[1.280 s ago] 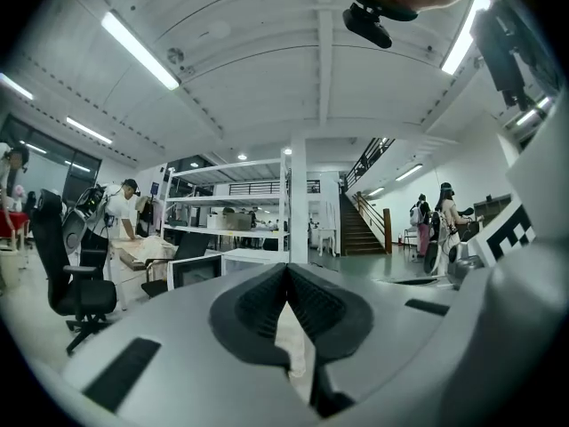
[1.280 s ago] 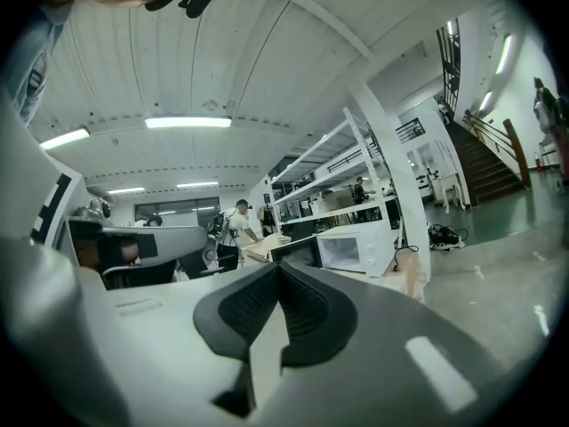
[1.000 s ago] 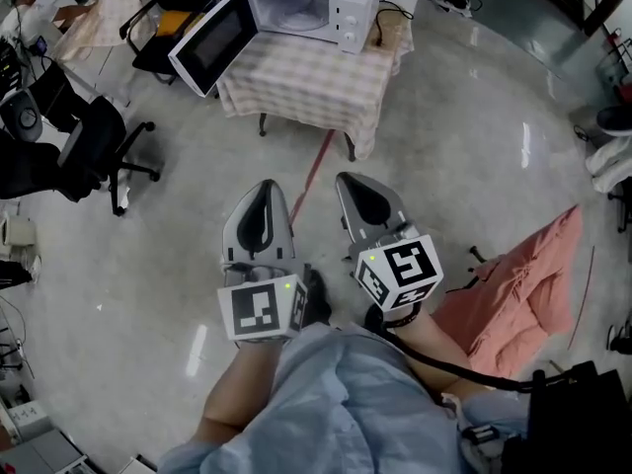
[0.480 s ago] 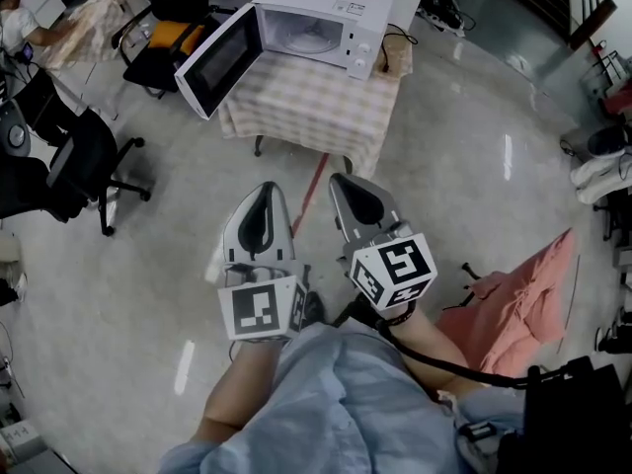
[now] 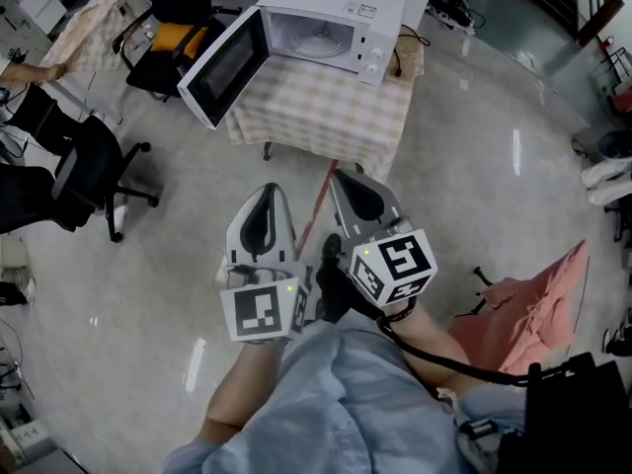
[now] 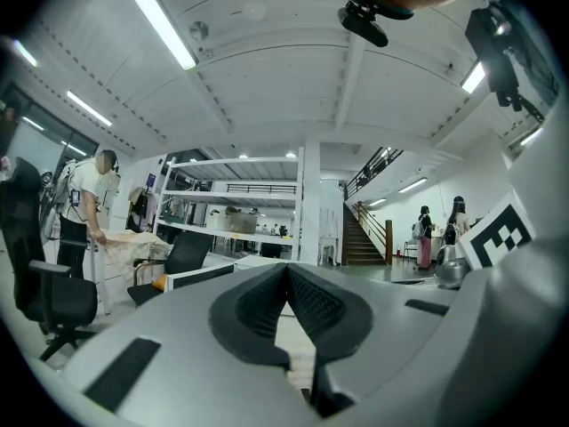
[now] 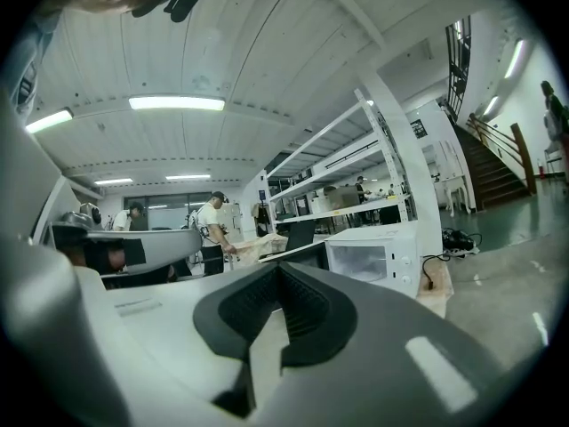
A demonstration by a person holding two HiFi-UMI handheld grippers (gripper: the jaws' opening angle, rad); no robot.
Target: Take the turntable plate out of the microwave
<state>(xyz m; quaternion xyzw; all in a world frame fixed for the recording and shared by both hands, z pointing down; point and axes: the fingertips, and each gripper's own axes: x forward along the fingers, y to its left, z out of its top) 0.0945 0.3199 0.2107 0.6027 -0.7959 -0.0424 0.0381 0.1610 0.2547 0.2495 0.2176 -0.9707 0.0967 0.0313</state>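
Note:
The white microwave stands on a table with a checked cloth, its door swung open to the left. Inside the lit cavity the pale turntable plate shows faintly. Both grippers are held side by side over the floor, well short of the table and pointing toward it. My left gripper is shut with nothing in it, its pads meeting at the tip. My right gripper is shut and empty too; its view shows the microwave ahead to the right.
Black office chairs stand at the left, and another with an orange cushion is beside the open door. A pink cloth lies on the floor at the right. A red line runs along the floor toward the table. A person stands at a desk further back.
The table and microwave have come nearer and lower in the head view as both grippers moved toward them. Both jaws stayed shut.

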